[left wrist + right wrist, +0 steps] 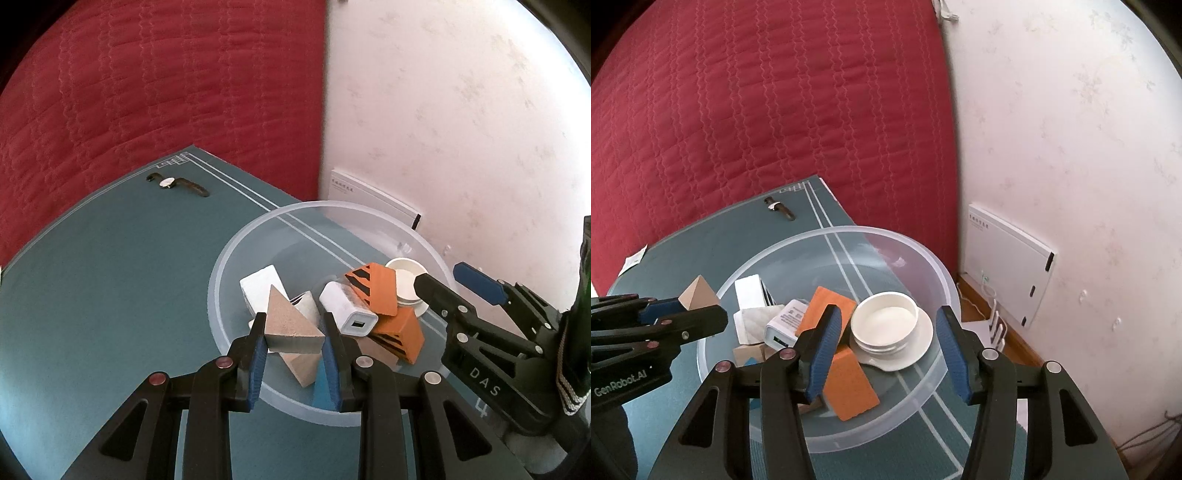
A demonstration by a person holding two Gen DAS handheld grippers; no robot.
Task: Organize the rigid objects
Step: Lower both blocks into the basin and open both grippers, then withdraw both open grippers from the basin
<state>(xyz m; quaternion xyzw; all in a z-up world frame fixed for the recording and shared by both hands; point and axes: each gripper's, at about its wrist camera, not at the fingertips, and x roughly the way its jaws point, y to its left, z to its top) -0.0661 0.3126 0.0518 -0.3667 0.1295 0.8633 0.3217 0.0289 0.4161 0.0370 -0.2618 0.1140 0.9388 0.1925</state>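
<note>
Your left gripper point(295, 338) is clenched on a wooden triangular block point(290, 321), held over the near side of the clear plastic bowl point(221, 266). Your right gripper point(888, 334) stands released, nothing between its pads, poised above the white cup point(884, 319) on its saucer point(916, 349) inside the bowl. Also in the bowl: a white charger point(349, 308), orange blocks point(373, 288), a white box point(258, 286) and another wooden block point(301, 365). A wristwatch point(177, 182) lies well apart on the teal table point(110, 277), near its far edge.
</note>
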